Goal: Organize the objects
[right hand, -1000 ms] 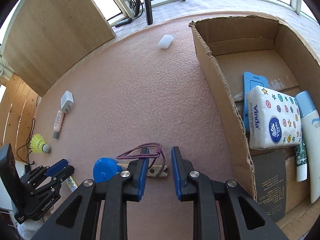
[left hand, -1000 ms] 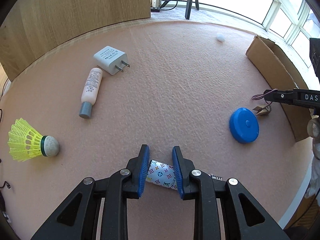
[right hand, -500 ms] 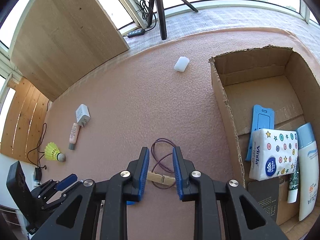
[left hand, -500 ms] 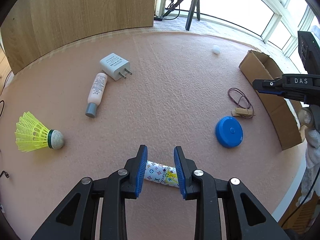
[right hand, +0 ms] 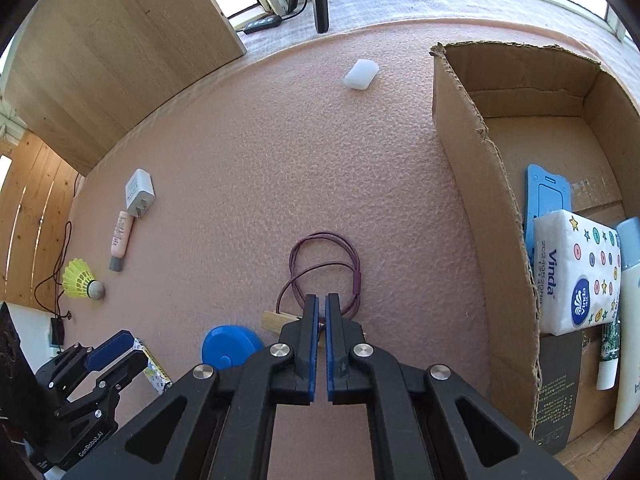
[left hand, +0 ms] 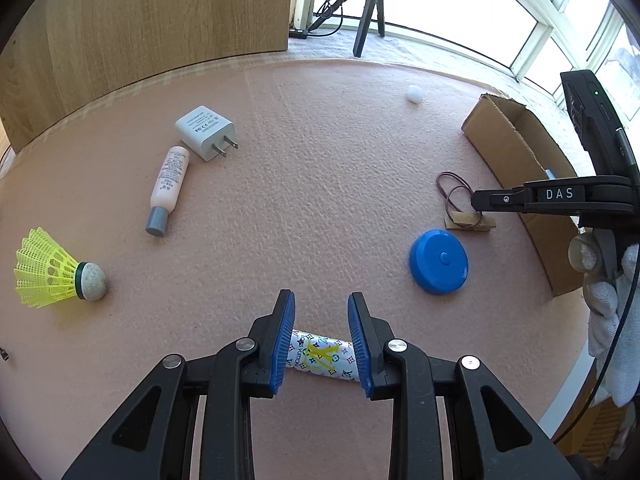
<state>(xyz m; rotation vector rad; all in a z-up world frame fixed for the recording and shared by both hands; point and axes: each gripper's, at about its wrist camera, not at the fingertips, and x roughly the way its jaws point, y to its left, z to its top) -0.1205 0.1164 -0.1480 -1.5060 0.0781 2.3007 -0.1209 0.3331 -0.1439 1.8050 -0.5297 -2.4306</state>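
Note:
My left gripper [left hand: 322, 300] is shut on a small white tube with a coloured pattern [left hand: 320, 356], gripped end to end between the blue pads just above the pink mat. My right gripper [right hand: 322, 300] has closed on a wooden clothespin [right hand: 274, 320] tied to a purple cord loop [right hand: 324, 264], and only a sliver of wood shows between its pads. In the left wrist view the right gripper [left hand: 478, 202] tips down onto the clothespin [left hand: 468, 222]. The left gripper [right hand: 116, 346] appears at the lower left of the right wrist view.
A blue round disc [left hand: 439, 262] lies beside the clothespin. A yellow shuttlecock [left hand: 60, 272], a pink bottle [left hand: 168, 188], a white charger [left hand: 206, 132] and a small white piece [left hand: 415, 94] lie on the mat. The cardboard box [right hand: 480, 200] at the right holds a tissue pack [right hand: 576, 272] and tubes.
My right gripper's jaws, which stood apart on either side of the clothespin, have closed on it. The left gripper still holds the patterned tube, and its view has tilted up slightly.

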